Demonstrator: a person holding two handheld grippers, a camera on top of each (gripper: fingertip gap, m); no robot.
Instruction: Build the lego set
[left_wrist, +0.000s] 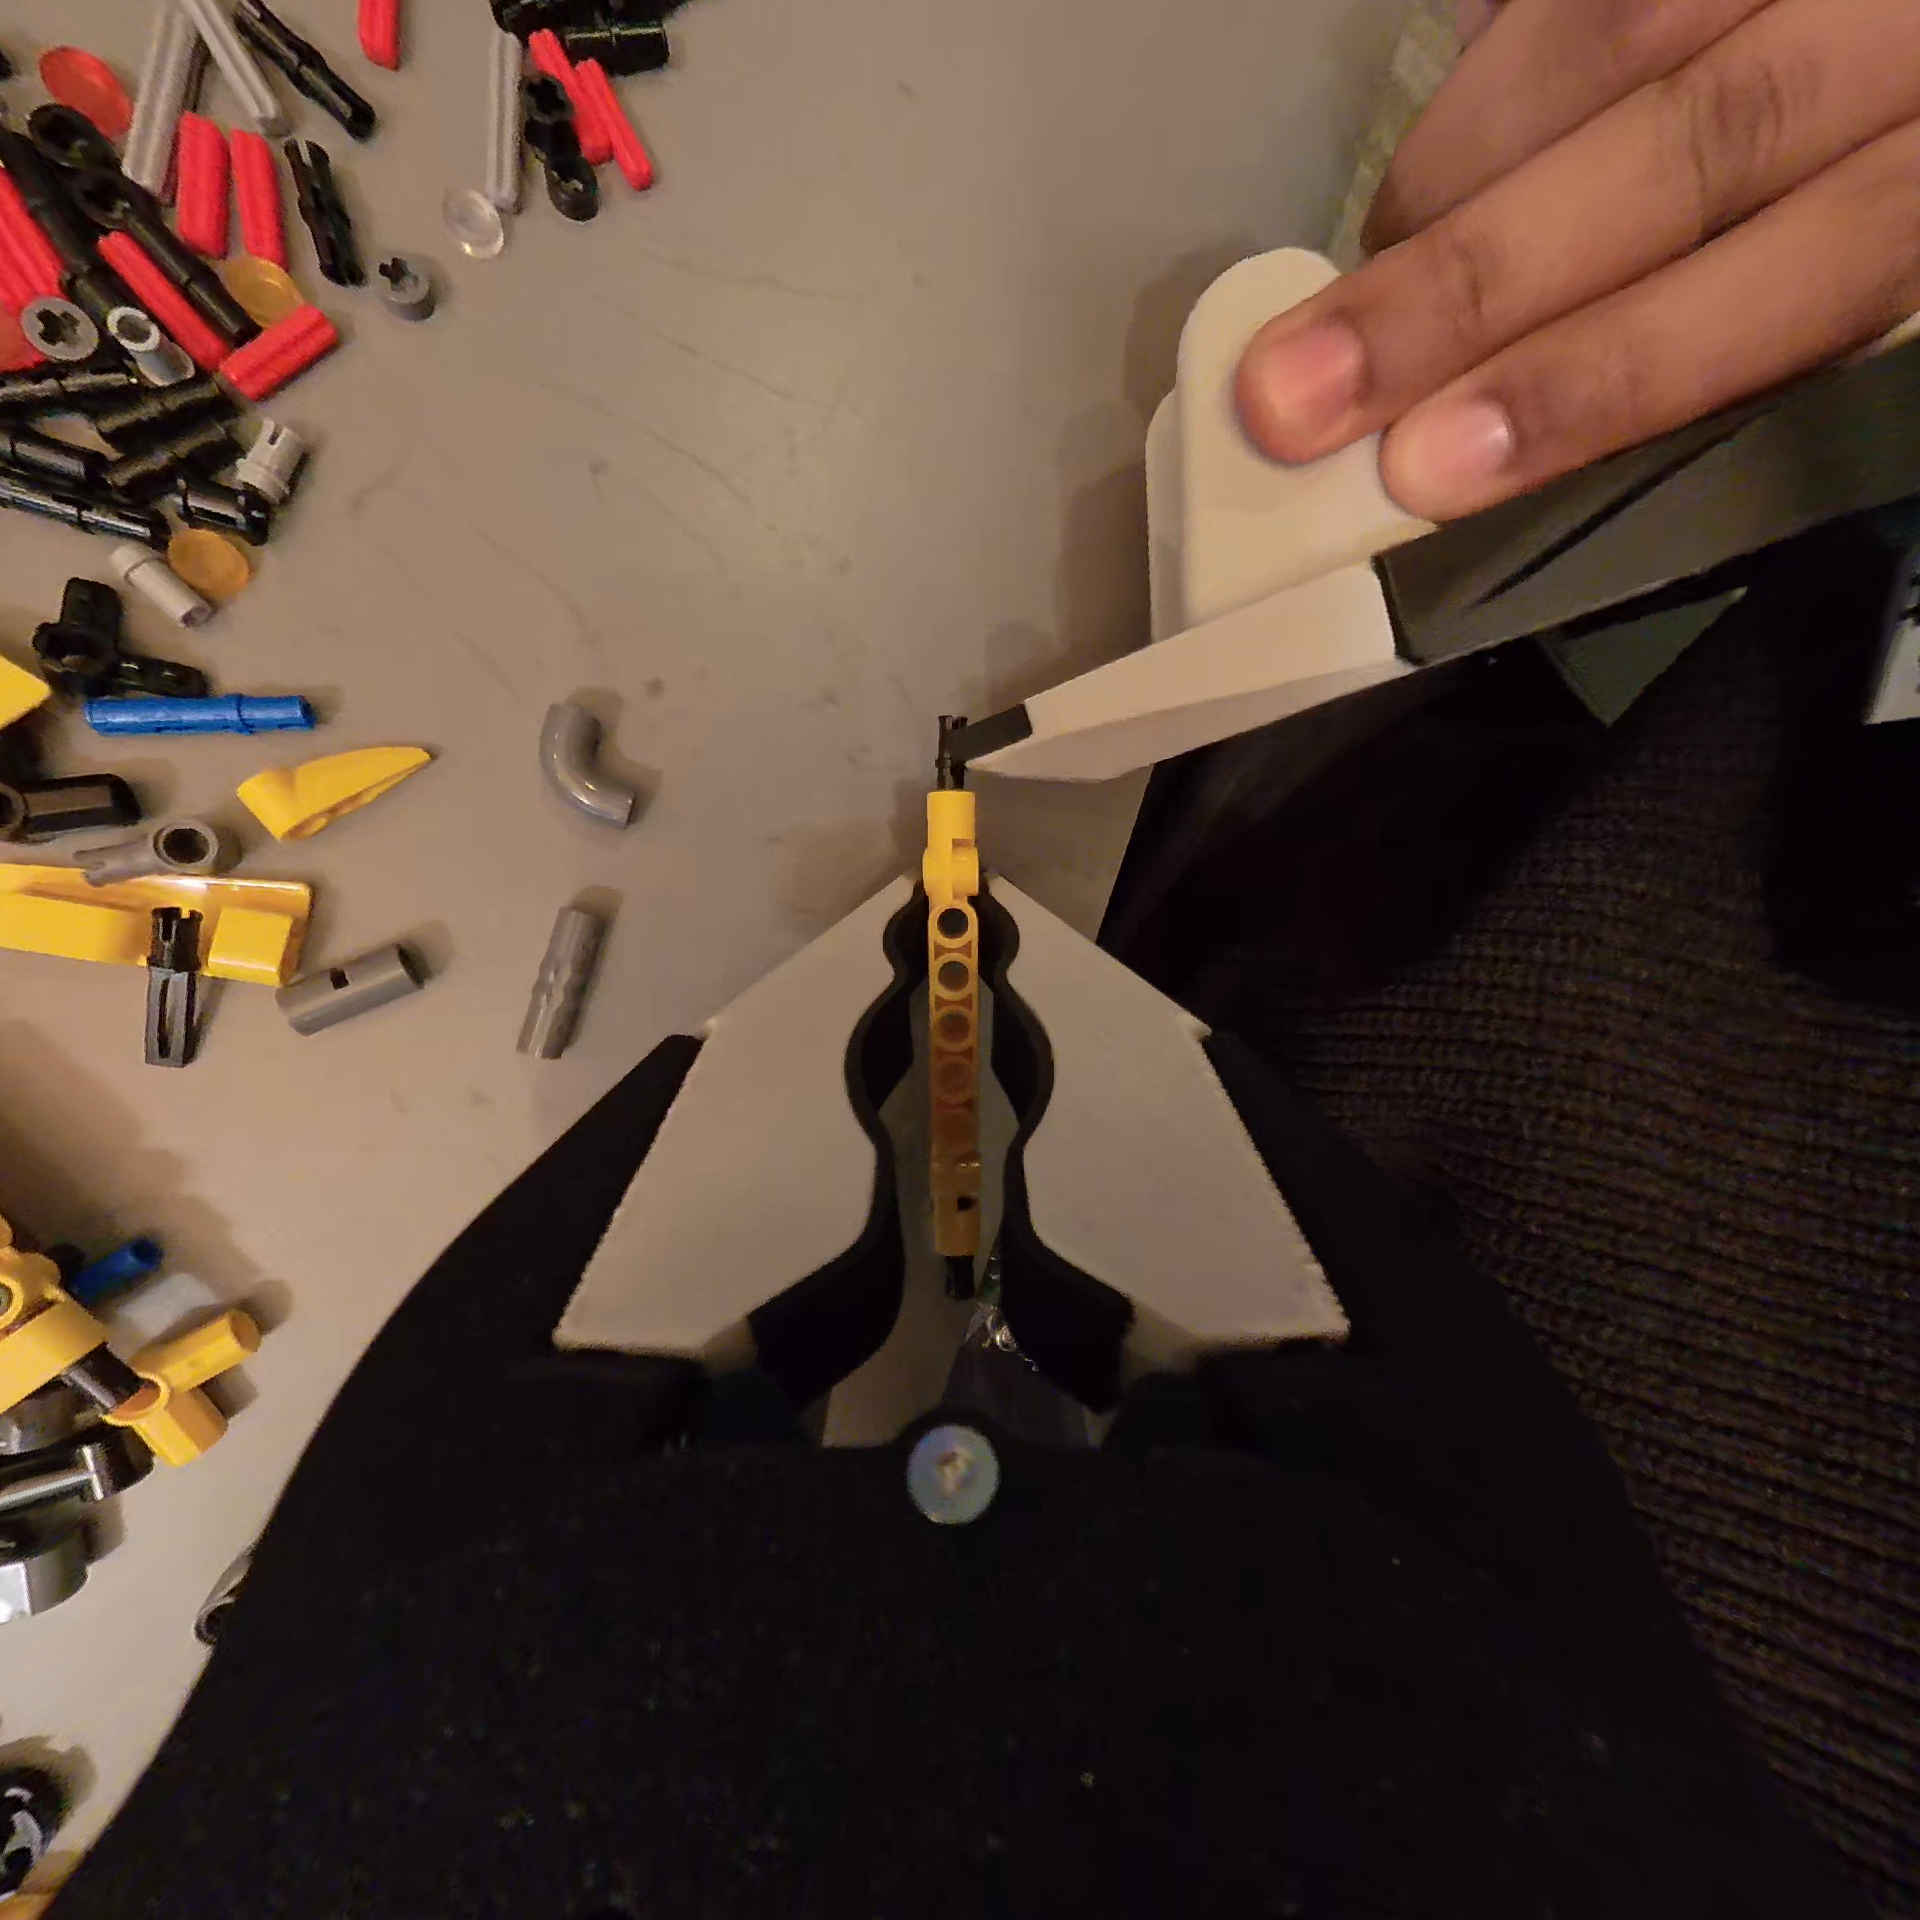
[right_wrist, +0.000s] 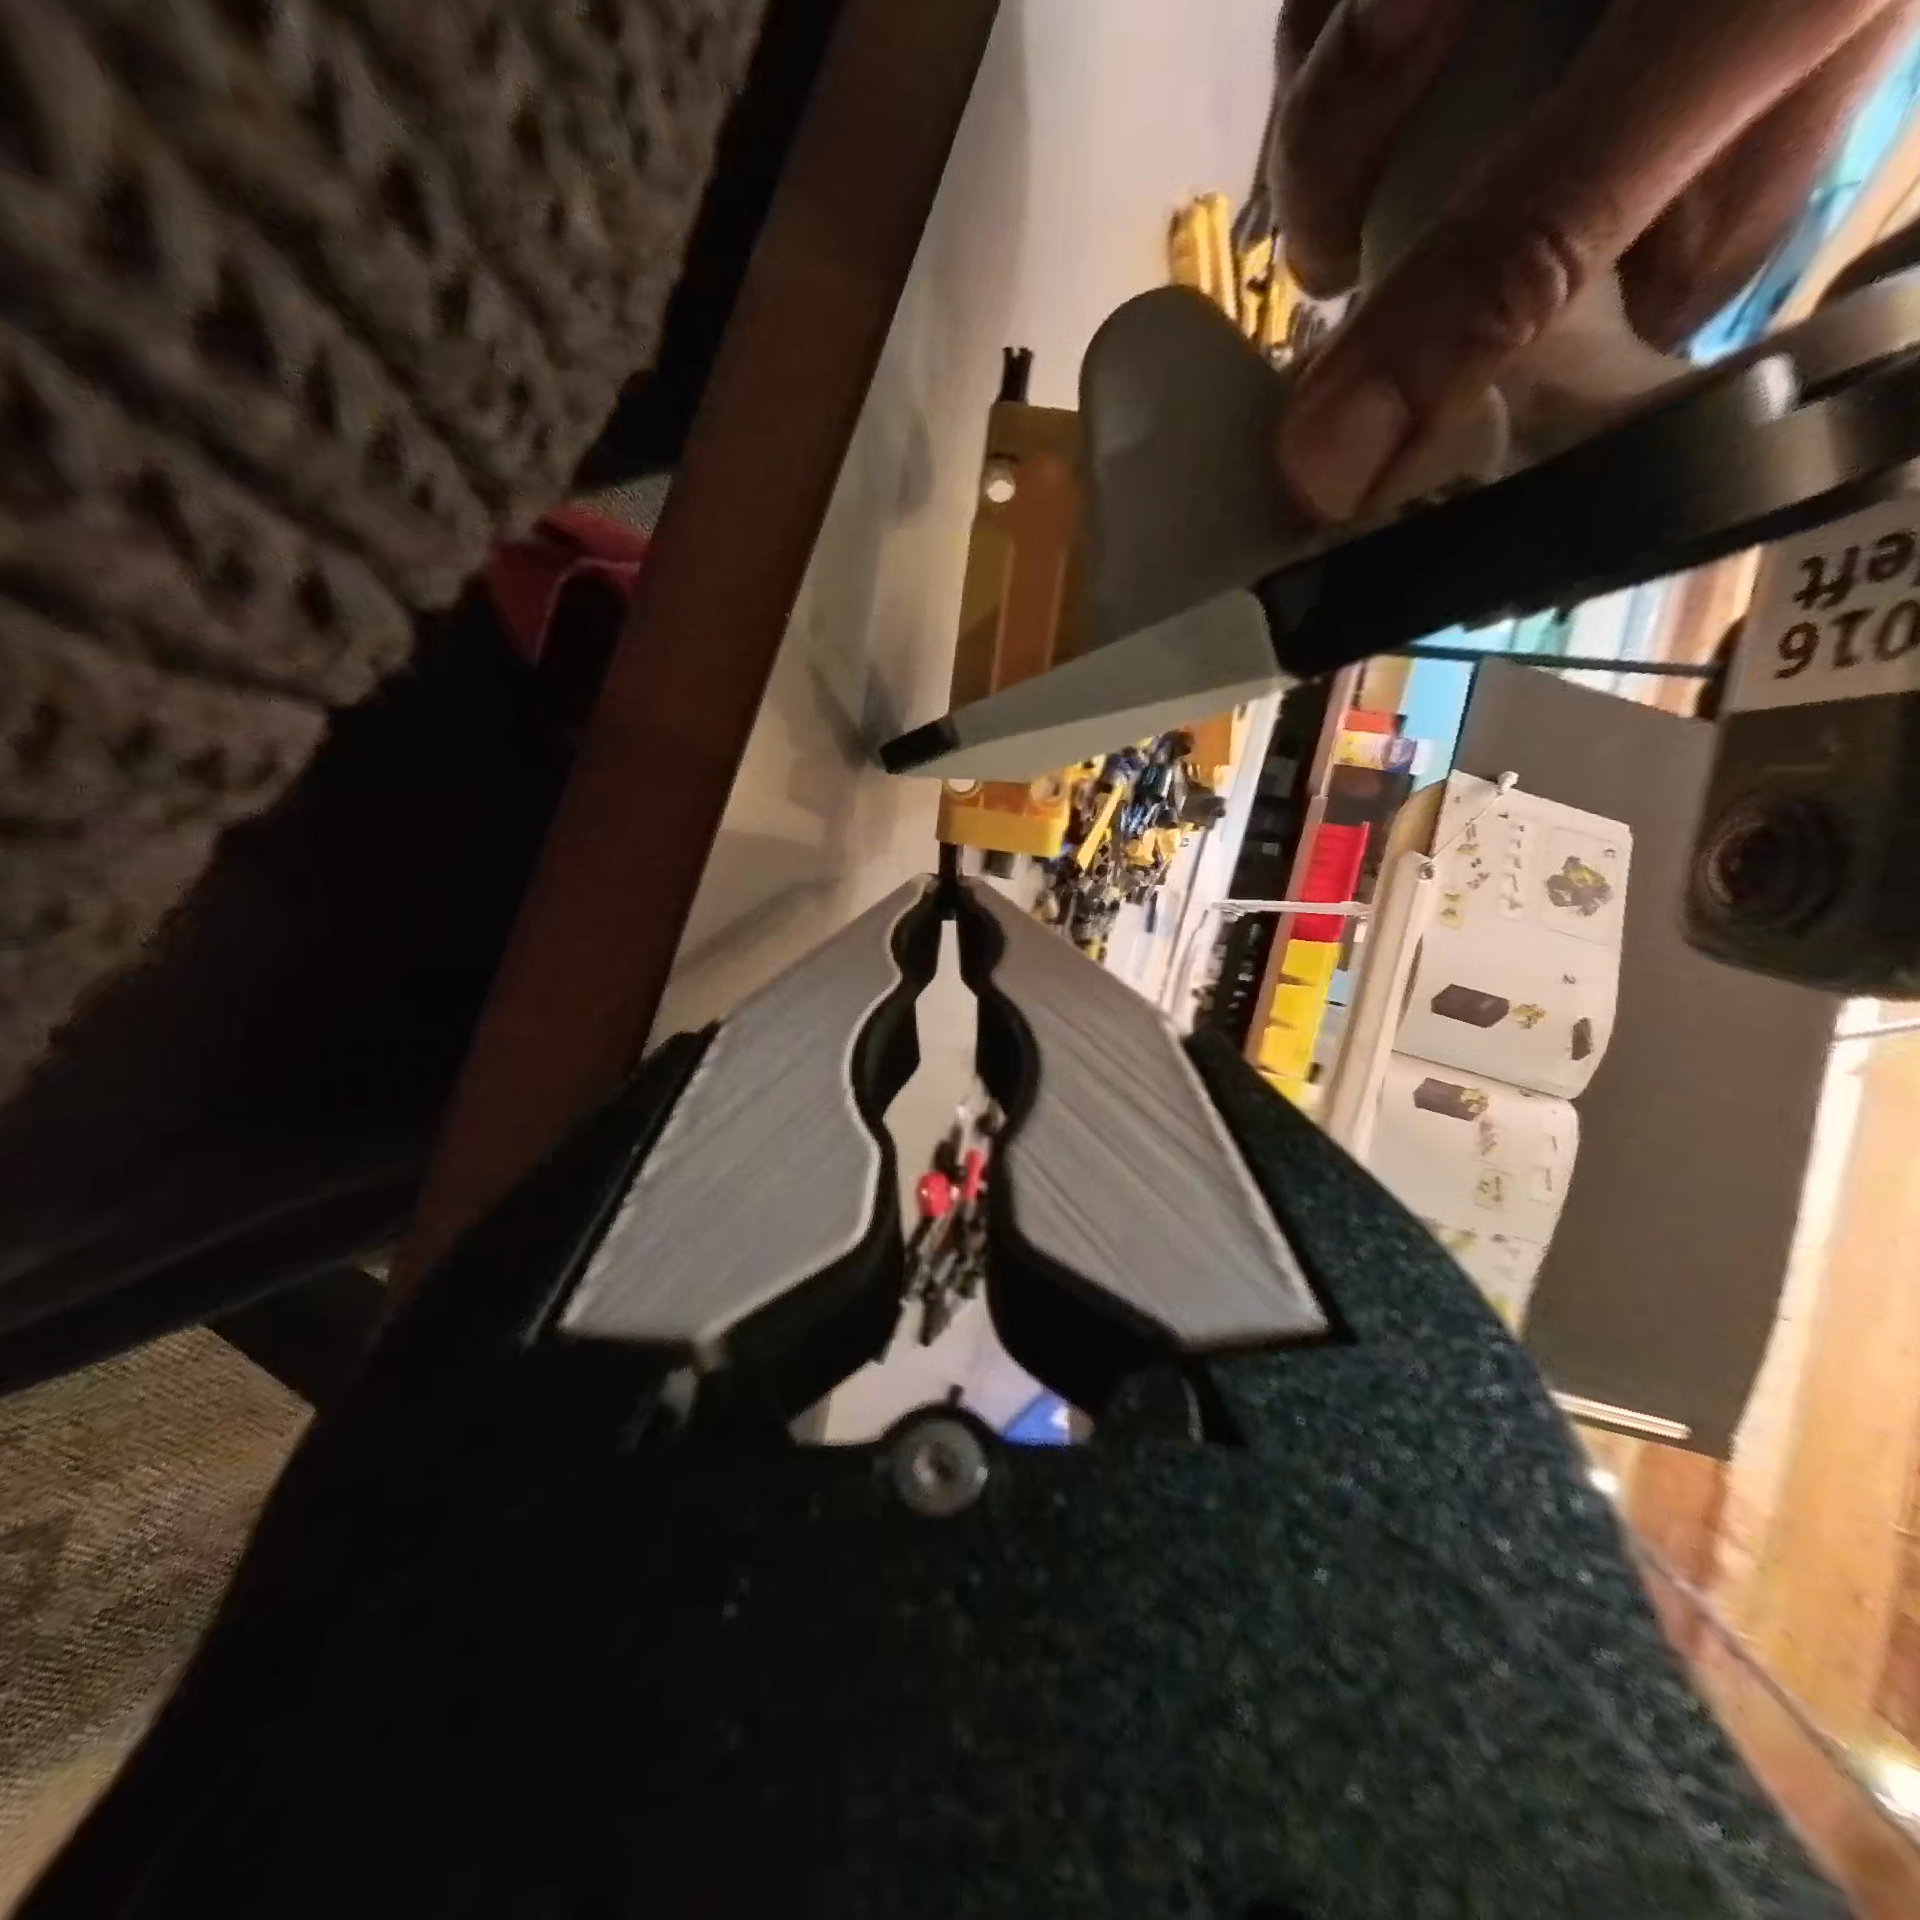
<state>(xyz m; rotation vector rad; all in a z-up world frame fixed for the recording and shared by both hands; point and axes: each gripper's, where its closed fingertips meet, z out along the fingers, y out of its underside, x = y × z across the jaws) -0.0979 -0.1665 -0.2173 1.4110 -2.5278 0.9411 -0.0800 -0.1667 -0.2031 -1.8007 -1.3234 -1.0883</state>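
Down along my left gripper (left_wrist: 951, 883), the two white fingers are closed together on a yellow beam (left_wrist: 954, 997) with a row of round holes, which runs lengthwise between them and pokes out past the tips. Right at the beam's far end sits a small black pin (left_wrist: 948, 750), and my right gripper (left_wrist: 982, 750) comes in from the upper right with its pointed white fingers pinched on that pin; the pin looks just touching the beam's end, though I cannot tell whether it is seated. A hand (left_wrist: 1621, 239) wraps the right gripper's body. All this hangs at the edge of the grey table (left_wrist: 790, 416), with a dark knitted sleeve (left_wrist: 1558, 1091) to the right. On the table to the left lie a grey elbow piece (left_wrist: 584, 764), a blue pin (left_wrist: 197, 715), a yellow curved panel (left_wrist: 322, 787) and a heap of red and black pins (left_wrist: 156, 260). Along my right gripper (right_wrist: 948, 896), the ridged fingers are shut on the thin black pin (right_wrist: 948, 868) at their very tips. The yellow beam (right_wrist: 997, 816) lies just beyond it, blurred. My left gripper (right_wrist: 920, 750) reaches in from the right, a hand (right_wrist: 1455, 260) on it. Boxes and white printed sheets (right_wrist: 1507, 935) stand behind.
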